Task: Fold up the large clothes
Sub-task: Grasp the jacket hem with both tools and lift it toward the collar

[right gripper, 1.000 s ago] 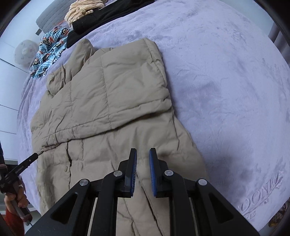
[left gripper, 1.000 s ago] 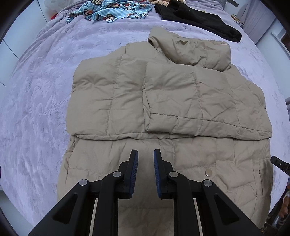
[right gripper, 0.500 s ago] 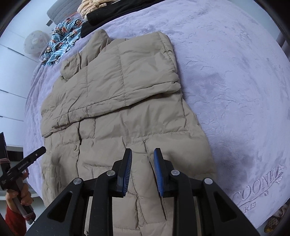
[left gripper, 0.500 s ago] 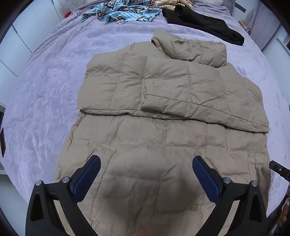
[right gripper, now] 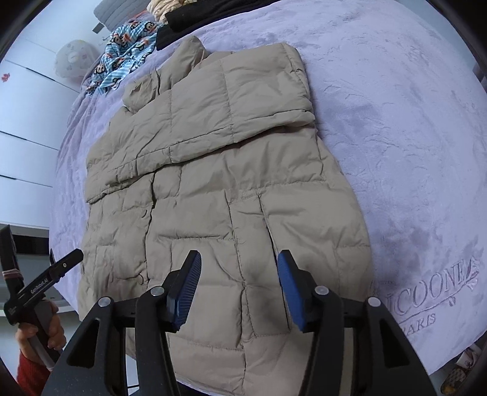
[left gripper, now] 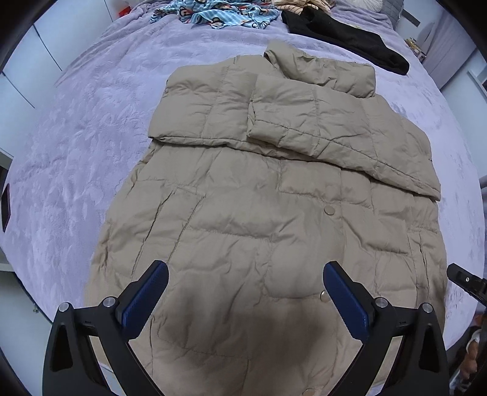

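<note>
Jacket point(left gripper: 274, 213): beige quilted puffer, spread flat on the bed, both sleeves folded across the chest, collar toward the far end, hem toward the cameras.
Snap buttons point(left gripper: 329, 210): round, down the front placket.
Pockets point(right gripper: 268, 225): slanted slits in the lower panels, seen from the right wrist.
Left gripper point(left gripper: 245, 297): spread wide over the lower hem, blue pads point(left gripper: 146, 297) well apart, gripping nothing; whether touching the fabric, cannot tell.
Right gripper point(right gripper: 239, 286): parted moderately, narrower than the left, above the hem near the jacket's right edge, gripping nothing.
Writing on the gripper: "GenRobot.AI" in white on the left tool's black body point(right gripper: 39, 284), seen from the right wrist.
Hand point(right gripper: 45, 327): wrapped round that tool's handle, red sleeve below.
Bedspread point(right gripper: 395, 121): lilac plush, embossed leaf pattern.
Writing on the bedspread point(right gripper: 426, 289): embroidered, readable as "COONE" with "PARIS" beneath; first letters hidden.
Far end of bed: blue cartoon-monkey print cloth point(left gripper: 219, 15), black garment point(left gripper: 350, 39), striped cream cloth point(left gripper: 301, 3).
</note>
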Tool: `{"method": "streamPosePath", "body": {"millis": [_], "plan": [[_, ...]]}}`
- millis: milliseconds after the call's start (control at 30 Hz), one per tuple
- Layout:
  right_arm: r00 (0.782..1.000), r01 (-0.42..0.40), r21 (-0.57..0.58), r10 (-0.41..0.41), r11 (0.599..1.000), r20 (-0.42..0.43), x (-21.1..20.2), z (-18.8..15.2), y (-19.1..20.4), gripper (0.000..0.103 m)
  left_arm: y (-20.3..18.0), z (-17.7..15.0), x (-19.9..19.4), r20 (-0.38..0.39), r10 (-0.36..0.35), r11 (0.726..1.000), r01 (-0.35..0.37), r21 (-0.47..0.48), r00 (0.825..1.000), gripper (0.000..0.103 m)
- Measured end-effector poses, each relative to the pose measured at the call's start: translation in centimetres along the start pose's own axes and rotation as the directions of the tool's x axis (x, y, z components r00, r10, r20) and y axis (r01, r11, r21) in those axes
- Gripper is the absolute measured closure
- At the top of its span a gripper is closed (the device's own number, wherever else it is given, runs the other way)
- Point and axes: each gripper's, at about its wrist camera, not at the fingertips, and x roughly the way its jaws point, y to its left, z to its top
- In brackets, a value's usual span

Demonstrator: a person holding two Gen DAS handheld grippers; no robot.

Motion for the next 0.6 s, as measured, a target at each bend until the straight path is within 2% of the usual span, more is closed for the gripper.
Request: {"method": "streamPosePath", "body": {"millis": [100, 167, 267, 533, 600], "plan": [[1.0, 0.0, 0.059, 0.0, 0.998, -0.002, 0.1, -1.3, -0.2, 0.043, 1.0, -1.1, 0.3, -0.022, -0.015, 1.0, 0.015, 0.016, 1.0, 0.001], [1.0, -0.006, 0.098, 0.007, 0.995, -0.005, 0.2, -2.6, -0.2, 0.031, 1.8, -2.0, 0.4, -0.029, -0.014, 0.999, 0.015, 0.032, 0.999, 0.001], [1.0, -0.013, 0.146, 0.015, 0.989, -0.009, 0.5, -4.7, 0.0, 0.023, 3.4, -3.3, 0.6, -0.049, -0.024, 0.999, 0.026, 0.043, 0.998, 0.001], [0.999, -0.043, 0.331, 0.048, 0.943, -0.007, 1.3, -10.2, -0.7, 0.023, 7.6, -6.3, 0.9, -0.09, -0.024, 0.998, 0.03, 0.061, 0.996, 0.001], [0.999, -0.046, 0.374, 0.048, 0.926, 0.004, 1.0, -11.4, -1.4, 0.023, 8.8, -6.9, 0.6, -0.087, -0.055, 0.997, 0.059, 0.046, 0.995, 0.001]]}}
